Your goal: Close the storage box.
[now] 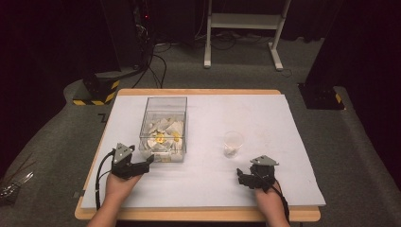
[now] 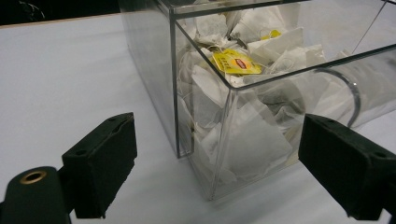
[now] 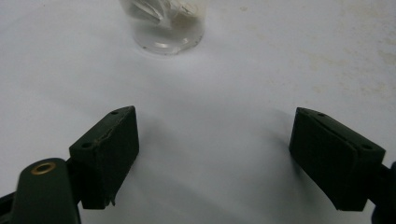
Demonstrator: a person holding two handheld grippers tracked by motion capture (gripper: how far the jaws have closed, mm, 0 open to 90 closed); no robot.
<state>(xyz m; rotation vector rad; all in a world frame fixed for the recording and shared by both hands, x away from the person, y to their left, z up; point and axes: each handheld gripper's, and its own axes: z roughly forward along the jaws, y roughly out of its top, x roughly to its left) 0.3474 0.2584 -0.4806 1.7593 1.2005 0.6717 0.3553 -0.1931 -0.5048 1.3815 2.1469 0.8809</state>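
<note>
tea-bag box (image 2: 243,121) just beyond left gripper (image 2: 219,170)

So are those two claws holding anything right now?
No. The left claw is open near the clear box, and the right claw is open short of the plastic cup.

White sheet (image 1: 265,113) covers most of the wooden table (image 1: 198,215); wood shows along the far and near edges and at the left. Sheet w/ faint brownish stains (image 3: 355,42) on its right part. Grey carpet (image 1: 359,156) all round. Far centre: white metal stand (image 1: 246,21). Far left: black base w/ yellow-black stripes (image 1: 97,92), black cables (image 1: 156,61) running past it. Far right: another black base (image 1: 321,97). Near left on the carpet: shiny metal bits (image 1: 14,182), too small to ID.
</note>
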